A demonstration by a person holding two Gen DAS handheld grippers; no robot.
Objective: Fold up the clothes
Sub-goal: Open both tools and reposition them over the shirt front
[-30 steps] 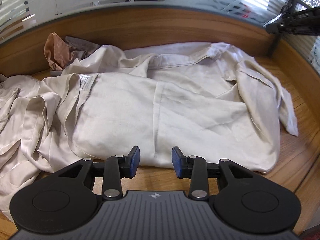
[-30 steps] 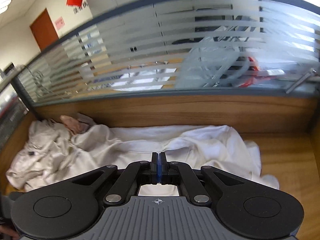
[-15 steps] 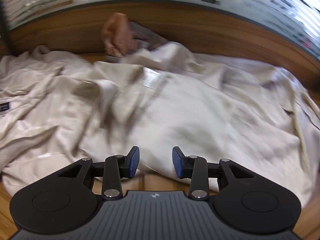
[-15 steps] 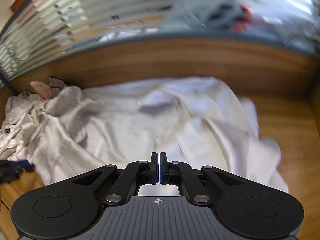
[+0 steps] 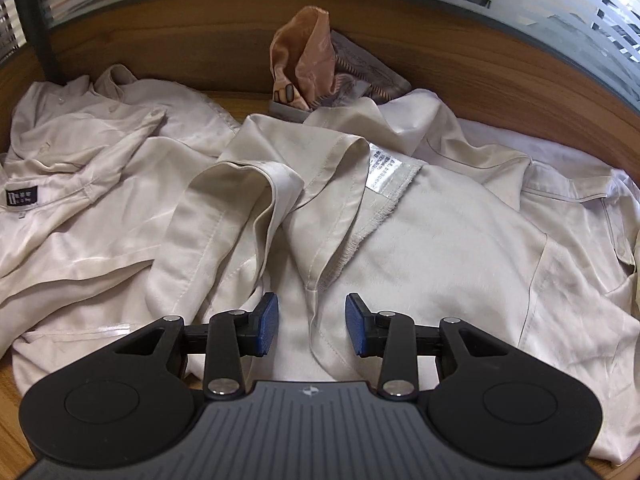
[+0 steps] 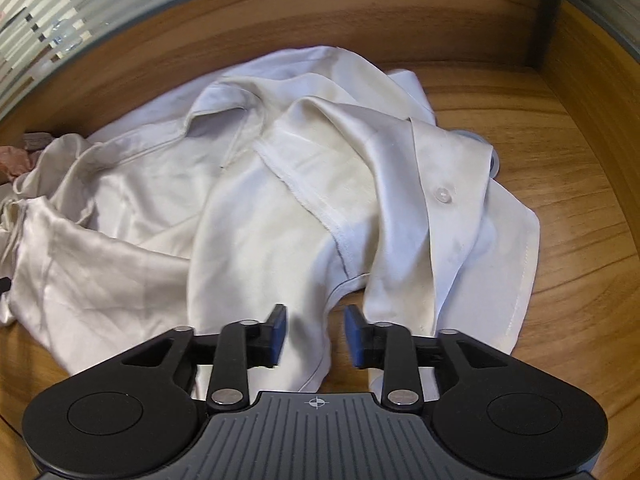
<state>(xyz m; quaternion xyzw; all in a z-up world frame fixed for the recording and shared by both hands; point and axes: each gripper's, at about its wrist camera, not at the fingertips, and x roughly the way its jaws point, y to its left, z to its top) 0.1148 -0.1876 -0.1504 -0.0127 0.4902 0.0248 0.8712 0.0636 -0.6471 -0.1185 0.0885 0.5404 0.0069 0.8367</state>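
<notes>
In the left wrist view a shirt (image 5: 440,240) lies spread on the desk (image 5: 8,400) under and ahead of the fingers (image 5: 267,322), a second shirt (image 5: 80,184) to their left. A crumpled scarf (image 5: 308,64) sits beyond both, against the back panel (image 5: 180,40).

White care label (image 5: 383,170) sewn in seam of cream shirt (image 5: 440,240), frame centre: rows of small print, too fine to read. Black tag (image 5: 22,197) at left edge on second cream garment (image 5: 80,184): pale marks, illegible.
</notes>
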